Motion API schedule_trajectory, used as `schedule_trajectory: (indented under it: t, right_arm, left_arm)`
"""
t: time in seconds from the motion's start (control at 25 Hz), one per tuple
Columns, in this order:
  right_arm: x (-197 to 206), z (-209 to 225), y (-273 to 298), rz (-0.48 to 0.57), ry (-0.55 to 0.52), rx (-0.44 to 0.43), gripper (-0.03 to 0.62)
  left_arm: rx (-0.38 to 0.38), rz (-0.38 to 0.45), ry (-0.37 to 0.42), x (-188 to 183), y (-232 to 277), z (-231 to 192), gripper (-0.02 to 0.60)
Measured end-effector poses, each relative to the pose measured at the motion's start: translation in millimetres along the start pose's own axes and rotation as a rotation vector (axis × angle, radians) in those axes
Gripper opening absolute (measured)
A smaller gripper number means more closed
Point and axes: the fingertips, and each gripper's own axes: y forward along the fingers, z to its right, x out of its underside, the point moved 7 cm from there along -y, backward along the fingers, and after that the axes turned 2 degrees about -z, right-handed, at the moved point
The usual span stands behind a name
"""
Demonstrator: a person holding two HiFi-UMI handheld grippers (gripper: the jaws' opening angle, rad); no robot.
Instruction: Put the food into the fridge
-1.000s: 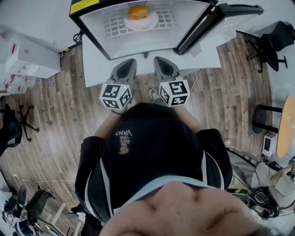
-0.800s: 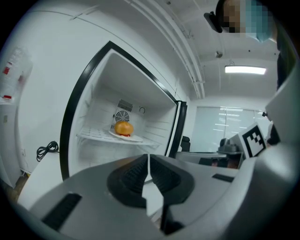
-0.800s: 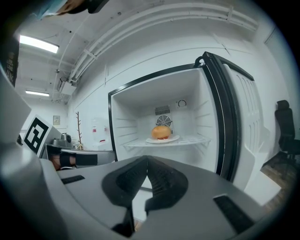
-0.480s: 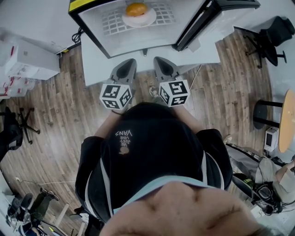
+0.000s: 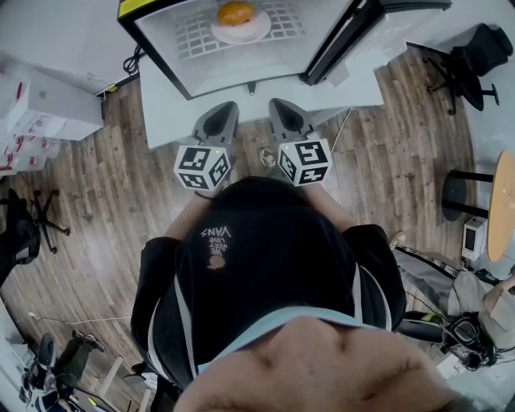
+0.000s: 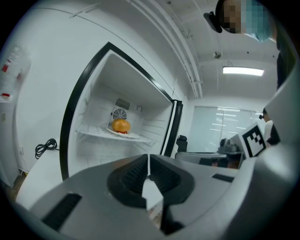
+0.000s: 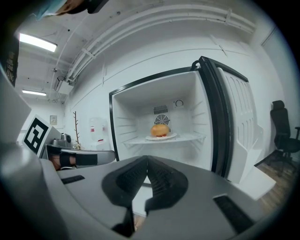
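Note:
An orange bun-like food [image 5: 235, 12] lies on a white plate [image 5: 259, 29] on the wire shelf of the open fridge [image 5: 165, 48]. The same food [image 6: 121, 125] [image 7: 160, 130] shows in both gripper views, well ahead of the jaws. My left gripper [image 5: 224, 109] and right gripper [image 5: 276, 106] are held side by side in front of the fridge, pointing at it. Both are shut with nothing between their pads [image 6: 148, 164] [image 7: 146, 161]. The fridge door [image 5: 350, 39] stands open to the right.
White boxes [image 5: 48, 105] stand at the left on the wooden floor. Black office chairs [image 5: 471, 68] and a round orange table [image 5: 502, 211] are at the right. A cable [image 6: 44, 147] lies by the fridge's left side. The person's head and shoulders fill the lower middle of the head view.
The fridge and plate have slid slightly up in the head view. Both grippers stay where they were, shut.

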Motion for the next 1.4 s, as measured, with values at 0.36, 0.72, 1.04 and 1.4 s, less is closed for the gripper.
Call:
schedule_trajectory:
  t: [0.36,0.72,1.04,1.4]
  right_arm:
    - [0.3,-1.1,-0.2,-0.008,-0.004,0.0,0.012]
    - [2.7,-1.0,1.5,-0.019,-0.003,-0.003,0.012]
    - [1.3,0.6,3.2,-0.021,-0.007,-0.001,0.012]
    - [1.7,-0.9,3.7,-0.022,-0.006,0.0,0.012]
  left_arm:
    - [0.006,-0.008,0.004,0.0,-0.4,0.8,0.025]
    - [0.006,-0.013,0.001,1.5,1.1,-1.1,0.025]
    - [0.002,-0.009,0.0,-0.1,1.7,-2.9,0.025]
    - [0.003,-0.008,-0.002,0.1,0.9,-4.2,0.025]
